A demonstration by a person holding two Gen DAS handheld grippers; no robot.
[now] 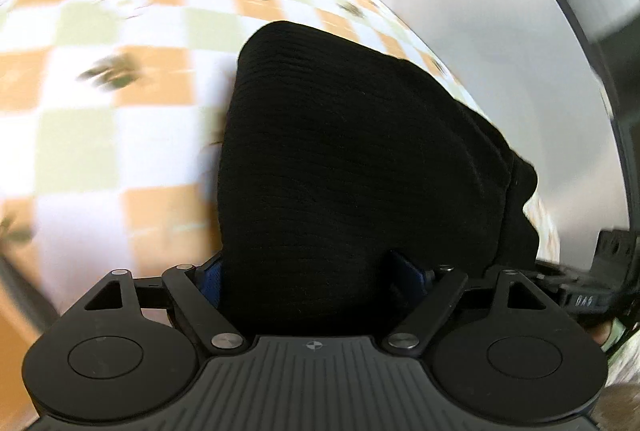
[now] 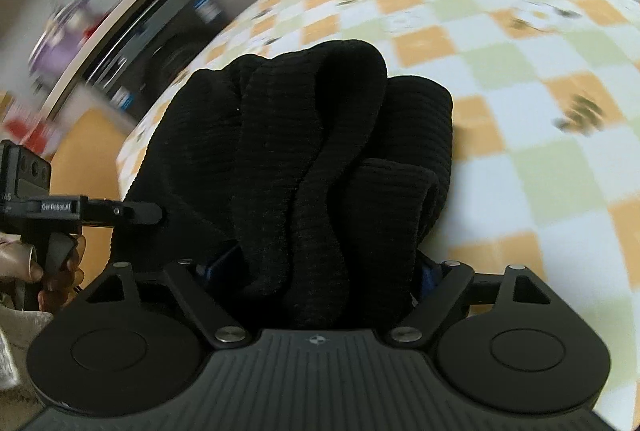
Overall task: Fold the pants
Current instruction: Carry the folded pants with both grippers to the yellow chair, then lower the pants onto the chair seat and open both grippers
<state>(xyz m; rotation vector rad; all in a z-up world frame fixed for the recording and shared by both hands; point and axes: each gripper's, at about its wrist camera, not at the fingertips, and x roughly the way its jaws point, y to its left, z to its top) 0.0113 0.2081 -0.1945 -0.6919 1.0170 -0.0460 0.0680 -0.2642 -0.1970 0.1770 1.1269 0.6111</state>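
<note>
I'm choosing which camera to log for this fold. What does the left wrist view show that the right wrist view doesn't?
Only the left wrist view shows the black pants as one smooth, broad panel, beside a plain grey wall.

Only the right wrist view shows the fabric bunched into several thick folds, the left gripper seen from the side with a hand on its handle, and blurred dark shelving.

Both show black ribbed fabric clamped between blue-padded fingers, over an orange, green and white checkered cloth.

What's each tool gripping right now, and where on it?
Both grip the black pants: left tool on a flat fabric edge, right tool on bunched folds. Which part of the pants cannot be told.
</note>
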